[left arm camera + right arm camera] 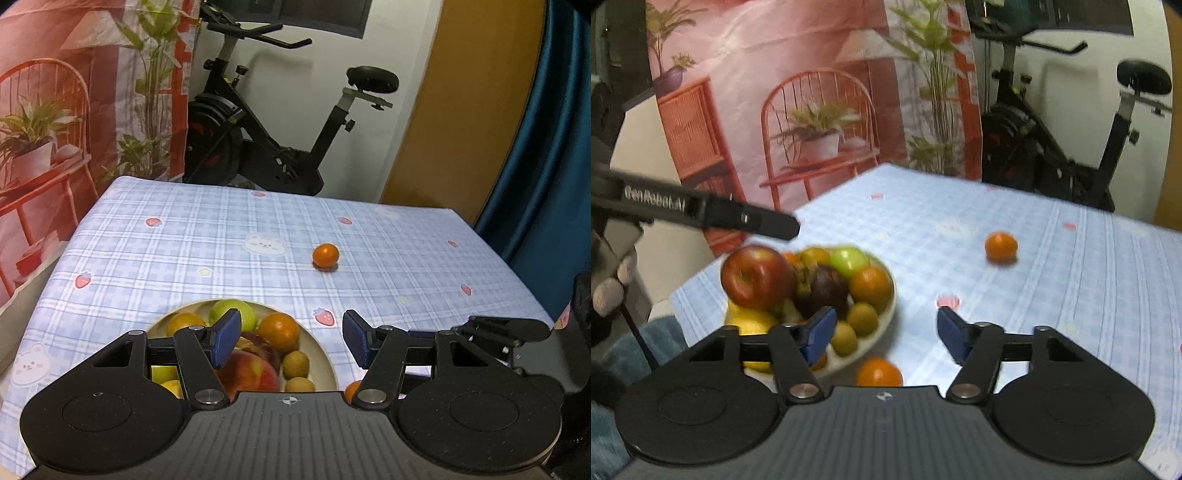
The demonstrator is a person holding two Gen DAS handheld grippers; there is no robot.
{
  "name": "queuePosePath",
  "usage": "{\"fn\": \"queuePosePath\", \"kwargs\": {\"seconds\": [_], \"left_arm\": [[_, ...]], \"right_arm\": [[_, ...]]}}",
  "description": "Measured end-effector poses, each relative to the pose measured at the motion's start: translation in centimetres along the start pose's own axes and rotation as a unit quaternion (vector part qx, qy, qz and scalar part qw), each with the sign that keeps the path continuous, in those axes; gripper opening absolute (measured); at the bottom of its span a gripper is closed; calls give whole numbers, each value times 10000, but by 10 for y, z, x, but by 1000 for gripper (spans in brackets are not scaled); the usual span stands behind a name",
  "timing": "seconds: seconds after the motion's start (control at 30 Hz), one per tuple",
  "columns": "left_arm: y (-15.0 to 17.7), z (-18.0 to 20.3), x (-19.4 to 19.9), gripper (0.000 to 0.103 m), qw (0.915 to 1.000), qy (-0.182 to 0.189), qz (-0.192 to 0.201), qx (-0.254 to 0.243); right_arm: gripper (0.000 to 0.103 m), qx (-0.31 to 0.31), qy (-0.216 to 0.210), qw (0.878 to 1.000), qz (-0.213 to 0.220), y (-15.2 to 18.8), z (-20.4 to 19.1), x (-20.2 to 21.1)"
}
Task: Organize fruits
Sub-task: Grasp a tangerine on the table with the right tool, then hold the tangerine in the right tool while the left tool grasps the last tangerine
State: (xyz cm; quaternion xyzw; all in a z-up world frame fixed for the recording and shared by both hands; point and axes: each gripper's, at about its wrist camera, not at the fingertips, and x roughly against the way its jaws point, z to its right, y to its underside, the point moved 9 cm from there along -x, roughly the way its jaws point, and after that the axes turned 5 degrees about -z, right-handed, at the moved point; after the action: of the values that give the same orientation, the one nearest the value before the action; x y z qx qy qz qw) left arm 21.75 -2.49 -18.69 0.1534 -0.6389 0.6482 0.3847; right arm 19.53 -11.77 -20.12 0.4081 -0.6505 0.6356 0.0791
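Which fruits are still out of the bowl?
Two oranges: far orange alone on the tablecloth, near orange just beside the bowl.

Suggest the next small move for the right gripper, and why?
Probably lower the open right gripper onto the near orange: it lies on the cloth just outside the plate, right below the empty jaws. The far orange is a longer reach.
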Motion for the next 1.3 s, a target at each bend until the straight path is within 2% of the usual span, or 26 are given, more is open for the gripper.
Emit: {"fn": "queuePosePath", "kwargs": {"seconds": [0.27,0.37,0.63,0.73,0.9,0.97,1.2,1.3], "left_arm": [[3,11,-10,63,9999,-103,-88,-67],[4,14,-16,63,9997,-127,-168,-86],[4,27,-33,63,9991,-151,-325,-212],[4,33,-39,63,9988,-174,-379,-256],[1,40,-47,63,9983,-220,-426,-316],[-2,44,-51,63,9982,-240,-430,-329],[-30,61,-76,63,9985,-359,-192,-362],[-45,64,-95,63,9988,-419,-140,-212]], "right_arm": [[54,266,-185,9988,-359,28,-5,-20],[46,192,-292,9986,-395,31,-4,-26],[43,-79,-430,9978,-506,40,4,-37],[39,-170,-525,9970,-536,43,4,-41],[38,-285,-577,9971,-395,41,10,-36],[38,-370,-510,9977,-255,37,18,-30],[38,-721,146,9969,283,30,66,-8],[38,-731,474,9949,501,27,82,0]]}}
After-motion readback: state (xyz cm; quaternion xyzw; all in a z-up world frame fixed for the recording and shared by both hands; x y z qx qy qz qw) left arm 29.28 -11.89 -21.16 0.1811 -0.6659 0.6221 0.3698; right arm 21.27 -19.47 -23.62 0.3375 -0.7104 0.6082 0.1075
